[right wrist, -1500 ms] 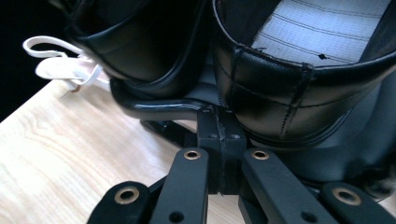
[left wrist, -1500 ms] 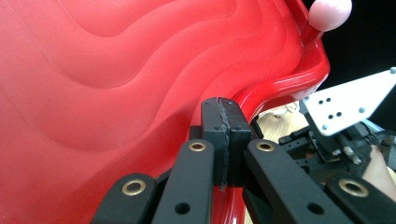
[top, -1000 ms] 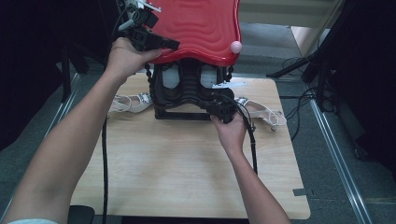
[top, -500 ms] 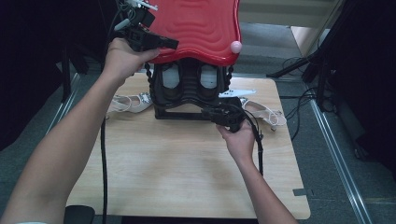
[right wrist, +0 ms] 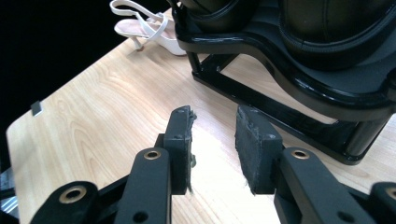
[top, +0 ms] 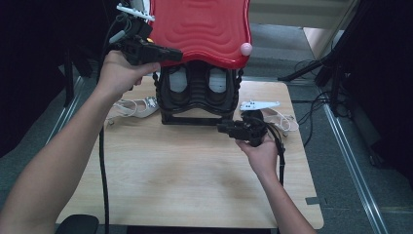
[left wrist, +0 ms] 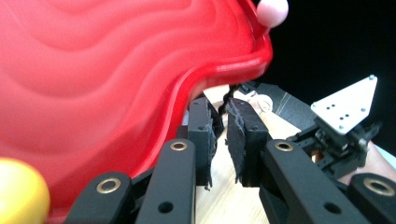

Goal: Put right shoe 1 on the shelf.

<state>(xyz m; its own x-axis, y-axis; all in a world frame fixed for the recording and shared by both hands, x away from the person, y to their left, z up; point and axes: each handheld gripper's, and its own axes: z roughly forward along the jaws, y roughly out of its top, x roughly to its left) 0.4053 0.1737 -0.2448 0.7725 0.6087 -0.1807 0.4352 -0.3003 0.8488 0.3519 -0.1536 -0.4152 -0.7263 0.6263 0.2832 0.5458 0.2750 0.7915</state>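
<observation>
Light wooden desk point(top: 185, 180) on a dark floor, seen from above. A black moulded rack with a glossy red wavy plastic lid point(top: 199, 27) stands at the far edge, mid-width; its black base point(top: 195, 95) rests on the desk. The left tool point(top: 163, 52) sits at the lid's left rim, its jaws having just been opening, a narrow gap between the pads and nothing clamped. The right tool point(top: 225, 128) lies just off the base's near right corner, jaws likewise just opening, apart and empty. White strappy sandals point(top: 134, 106) lie left of the base.
</observation>
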